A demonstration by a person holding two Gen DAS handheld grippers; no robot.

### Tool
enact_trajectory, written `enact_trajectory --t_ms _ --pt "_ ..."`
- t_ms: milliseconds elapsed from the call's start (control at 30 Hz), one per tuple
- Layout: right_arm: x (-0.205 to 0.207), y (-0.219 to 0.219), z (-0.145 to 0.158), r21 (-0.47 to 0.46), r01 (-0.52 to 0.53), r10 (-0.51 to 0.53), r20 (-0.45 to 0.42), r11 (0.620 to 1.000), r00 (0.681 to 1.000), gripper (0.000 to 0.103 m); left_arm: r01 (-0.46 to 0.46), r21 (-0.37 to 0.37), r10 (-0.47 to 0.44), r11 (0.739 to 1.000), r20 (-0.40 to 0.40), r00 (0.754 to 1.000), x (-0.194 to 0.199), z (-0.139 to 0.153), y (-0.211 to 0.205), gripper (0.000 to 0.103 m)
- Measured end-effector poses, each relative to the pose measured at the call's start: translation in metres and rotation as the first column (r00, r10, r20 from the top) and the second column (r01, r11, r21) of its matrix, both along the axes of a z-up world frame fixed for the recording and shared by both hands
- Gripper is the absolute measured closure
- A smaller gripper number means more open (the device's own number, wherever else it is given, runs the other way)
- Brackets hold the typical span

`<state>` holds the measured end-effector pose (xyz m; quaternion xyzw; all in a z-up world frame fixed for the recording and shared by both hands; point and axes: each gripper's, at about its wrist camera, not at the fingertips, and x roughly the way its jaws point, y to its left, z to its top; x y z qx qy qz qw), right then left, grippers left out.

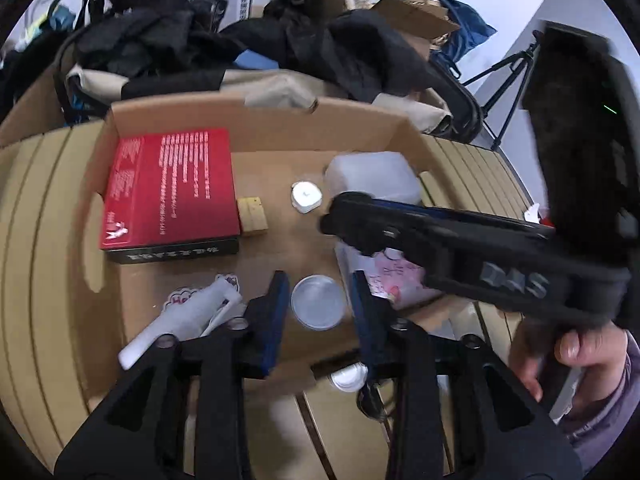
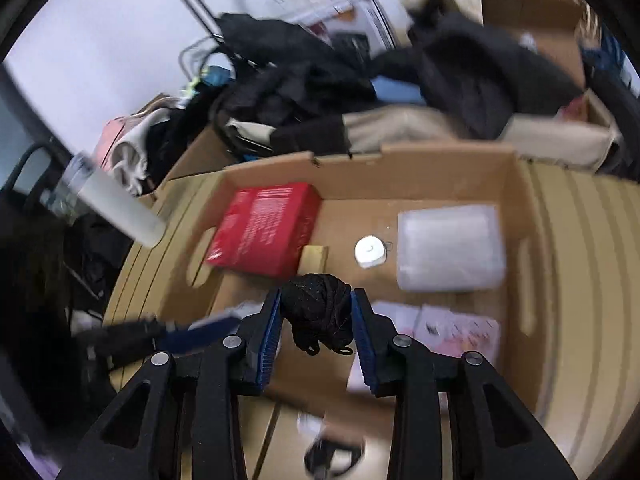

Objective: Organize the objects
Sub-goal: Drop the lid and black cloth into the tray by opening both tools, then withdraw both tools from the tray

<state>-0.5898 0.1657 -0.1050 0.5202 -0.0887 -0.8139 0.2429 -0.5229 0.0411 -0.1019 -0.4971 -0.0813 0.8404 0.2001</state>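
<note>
Left claw (image 1: 318,308) is hanging over the open cardboard box (image 1: 256,128), jaws spread with nothing pinched; a round silver lid (image 1: 318,307) is lying on the box floor in the gap under them. Right claw (image 2: 316,312) is pinching a black bundle of cord (image 2: 316,308) between its blue pads, held above the near part of the box. A person's hand (image 1: 568,354) is gripping the right claw's handle at the right edge of the left wrist view.

Inside the box: red box (image 1: 172,188) sitting at far left, small yellow block (image 1: 252,216) touching its right side, white round gadget (image 1: 306,197) near the middle, translucent plastic container (image 2: 450,248) at far right, pink-printed packets (image 2: 456,328) at near right. A white tube (image 1: 180,316) is lying by the left claw's left finger. The box is sitting on a slatted tan table (image 1: 44,216). Dark clothes (image 1: 352,44) are piling up behind the box.
</note>
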Motion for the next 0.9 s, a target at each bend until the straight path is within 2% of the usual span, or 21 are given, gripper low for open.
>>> enact_trajectory --t_ms 33,67,133,167,267,300,333,400,500,667,767,900 --pt "-0.005 -0.002 -0.008 0.019 -0.004 0.004 0.021 1.0 1.0 0.059 0.007 -0.011 -0.006 1.0 0.009 1.0 -0.001 -0.005 0.0 0.059" --pt "-0.008 -0.007 -0.014 0.04 -0.019 0.018 0.026 0.999 1.0 0.045 0.012 -0.018 -0.012 1.0 0.001 1.0 0.0 -0.005 -0.002 0.055" --pt "-0.008 -0.011 -0.015 0.02 -0.048 0.047 0.014 0.999 0.999 0.025 0.002 -0.064 -0.004 0.998 -0.035 0.999 0.005 -0.001 -0.007 0.039" --pt "-0.006 -0.01 -0.013 0.007 -0.048 0.048 0.003 0.999 0.999 0.024 -0.009 -0.116 0.002 0.993 -0.058 0.998 0.009 0.004 -0.01 0.036" --pt "-0.002 0.0 0.002 -0.011 -0.022 0.022 -0.028 1.0 0.999 0.024 -0.012 -0.201 -0.009 0.98 -0.106 0.994 0.02 0.027 -0.02 0.025" --pt "0.0 0.004 0.01 -0.015 -0.019 0.019 -0.04 1.0 0.999 0.024 -0.029 -0.237 -0.001 0.971 -0.124 0.992 0.026 0.038 -0.027 0.017" --pt "0.005 0.008 0.021 -0.012 -0.02 0.019 -0.057 1.0 0.998 0.024 -0.048 -0.262 0.011 0.964 -0.141 0.99 0.028 0.048 -0.032 0.012" --pt "0.015 0.015 0.043 0.018 -0.017 0.018 -0.092 1.0 0.996 0.024 -0.076 -0.285 0.029 0.955 -0.166 0.986 0.036 0.065 -0.043 0.008" --pt "0.044 0.027 0.08 0.109 0.0 0.016 -0.146 0.994 0.989 0.024 -0.124 -0.281 0.081 0.952 -0.159 0.984 0.058 0.093 -0.063 0.006" --pt "0.107 0.048 0.129 0.15 0.007 0.025 -0.206 0.989 0.978 0.024 -0.137 -0.291 0.081 0.947 -0.196 0.977 0.117 0.135 -0.071 0.001" --pt "0.148 0.058 0.151 0.169 0.006 0.035 -0.241 0.986 0.97 0.024 -0.134 -0.31 0.064 0.941 -0.228 0.972 0.154 0.156 -0.067 0.0" --pt "0.211 0.066 0.163 0.187 -0.012 0.07 -0.308 0.982 0.949 0.024 -0.126 -0.289 0.044 0.949 -0.273 0.961 0.212 0.165 -0.059 0.0"
